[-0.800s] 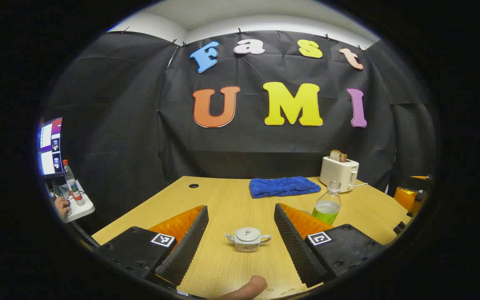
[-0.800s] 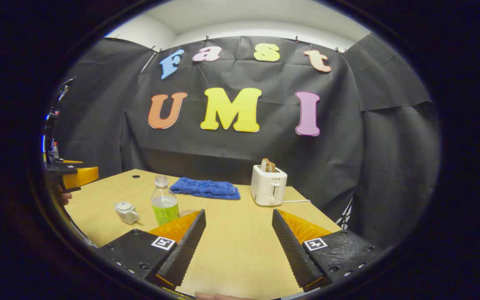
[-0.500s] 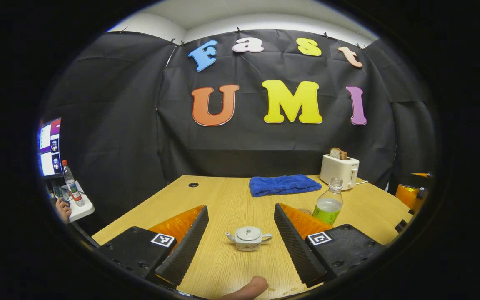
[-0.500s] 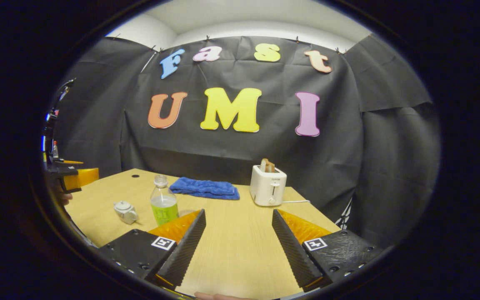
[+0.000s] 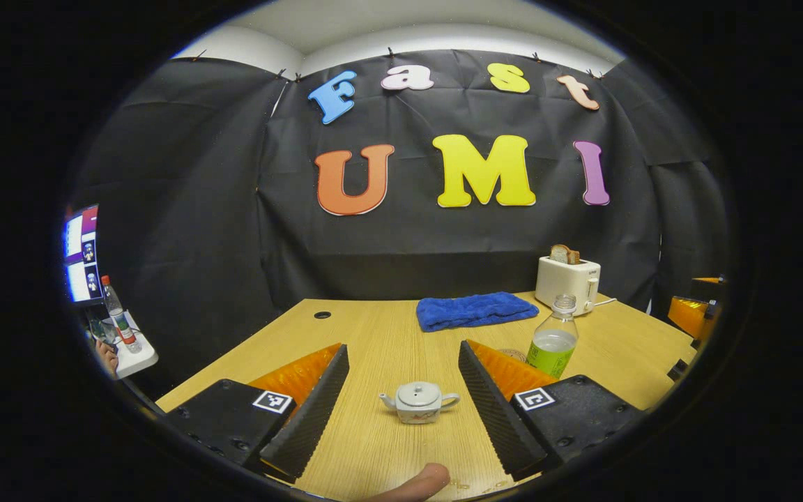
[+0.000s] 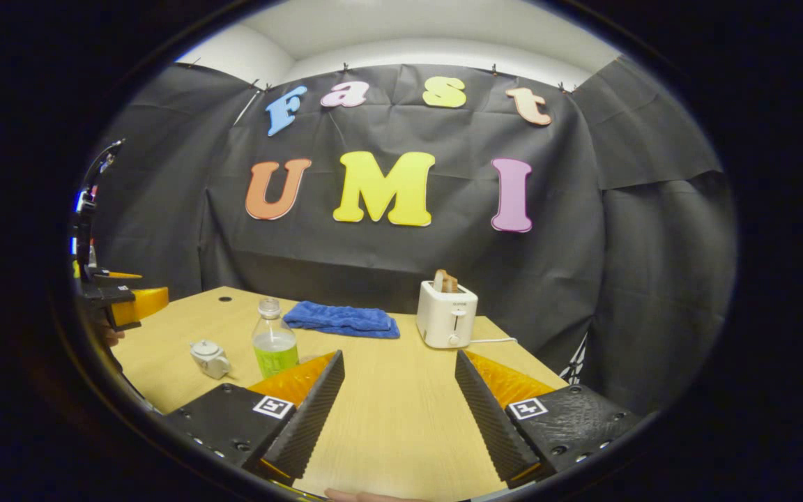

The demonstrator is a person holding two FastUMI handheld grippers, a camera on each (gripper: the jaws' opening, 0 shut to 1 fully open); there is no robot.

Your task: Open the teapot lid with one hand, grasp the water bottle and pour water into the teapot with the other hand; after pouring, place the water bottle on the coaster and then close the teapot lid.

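A small white teapot (image 5: pixel 419 402) with its lid on stands on the wooden table (image 5: pixel 373 328). It sits ahead of my left gripper (image 5: pixel 403 348), which is open, with the pot in line with the gap between the fingers. A clear, uncapped water bottle (image 5: pixel 553 346) with a green label stands to its right. A small round coaster (image 5: pixel 513 354) peeks out beside the bottle's base. In the right gripper view, the bottle (image 6: pixel 274 346) and teapot (image 6: pixel 210 358) are off to the left of my open right gripper (image 6: pixel 398 355), which has nothing between its fingers.
A folded blue towel (image 5: pixel 475 310) lies at the back of the table, and a white toaster (image 5: pixel 569 279) with bread in it stands at the back right. A side stand with a bottle (image 5: pixel 119 314) and a screen is at the far left. The left gripper's body (image 6: pixel 126 303) hangs over the table's left edge.
Both views have shifted only slightly. The teapot sits a touch farther right in the left gripper view. Both grippers stay open, and nothing on the table has moved.
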